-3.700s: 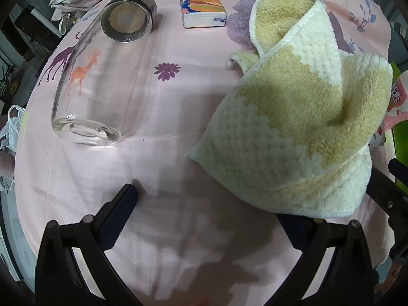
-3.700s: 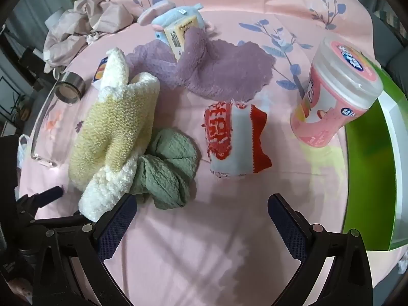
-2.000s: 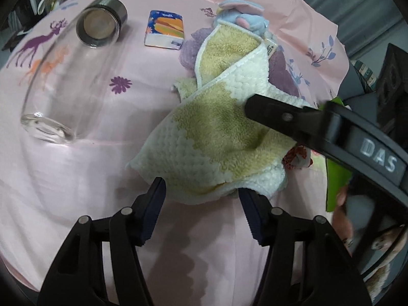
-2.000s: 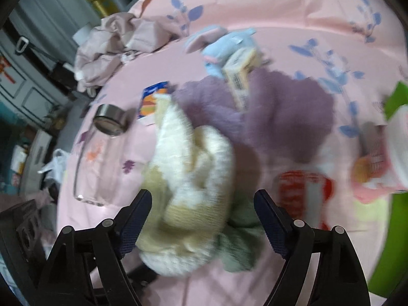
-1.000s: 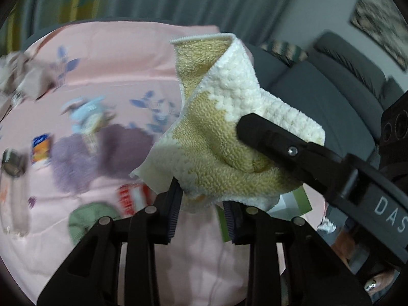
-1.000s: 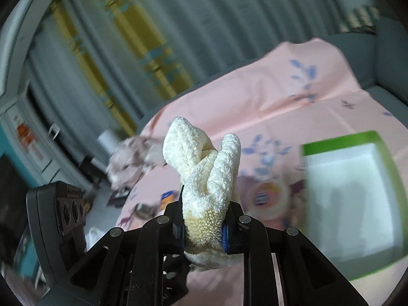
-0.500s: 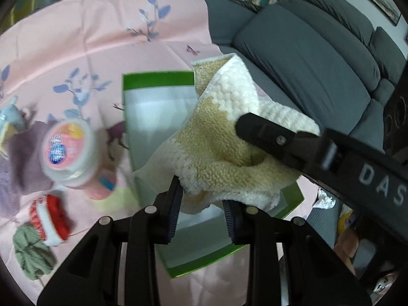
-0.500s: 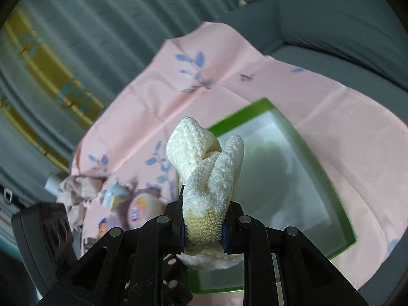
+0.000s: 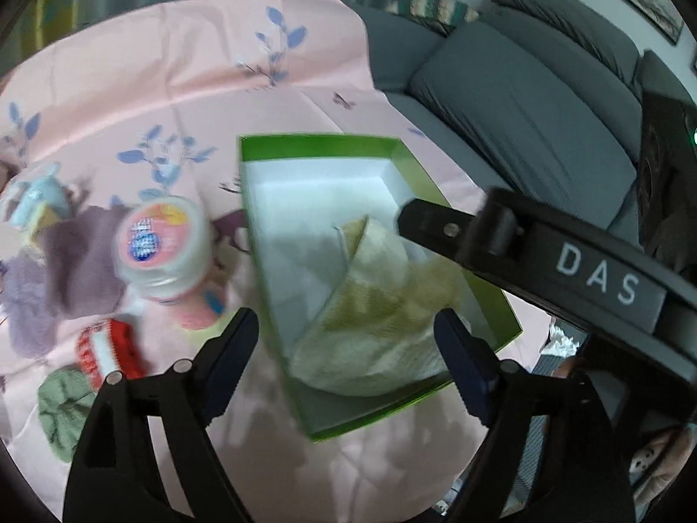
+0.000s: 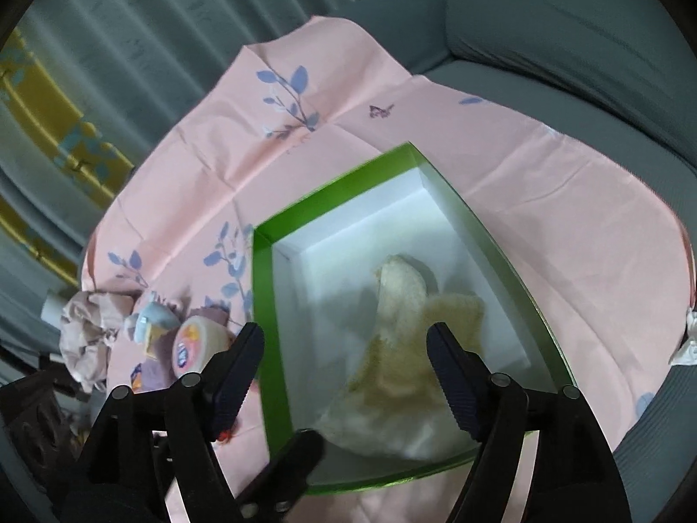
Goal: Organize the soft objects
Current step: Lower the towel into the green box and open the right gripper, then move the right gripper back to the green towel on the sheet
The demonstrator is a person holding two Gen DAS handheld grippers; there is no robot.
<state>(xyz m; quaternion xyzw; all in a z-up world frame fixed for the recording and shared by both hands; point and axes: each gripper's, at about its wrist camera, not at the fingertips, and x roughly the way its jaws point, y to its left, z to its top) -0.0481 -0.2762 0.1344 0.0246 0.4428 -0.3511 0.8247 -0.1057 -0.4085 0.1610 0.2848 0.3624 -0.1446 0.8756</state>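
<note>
The yellow and cream towel (image 9: 374,318) lies crumpled inside the green box (image 9: 313,148) with a white inside, toward its near end; it also shows in the right wrist view (image 10: 405,348), inside the box (image 10: 261,305). My left gripper (image 9: 348,348) is open and empty above the box's near edge. My right gripper (image 10: 344,370) is open and empty above the towel. A purple cloth (image 9: 48,261), a red and white knit piece (image 9: 102,348) and a green cloth (image 9: 65,401) lie on the pink tablecloth left of the box.
A pink and white round tub (image 9: 165,253) stands just left of the box. A blue soft toy (image 9: 35,200) lies farther left. A grey sofa (image 9: 522,100) is behind the table. A crumpled beige cloth (image 10: 87,327) sits at the table's far left edge.
Both grippers have opened and let go of the towel. It dropped from between the fingers into the green box. The views moved slightly over the box.
</note>
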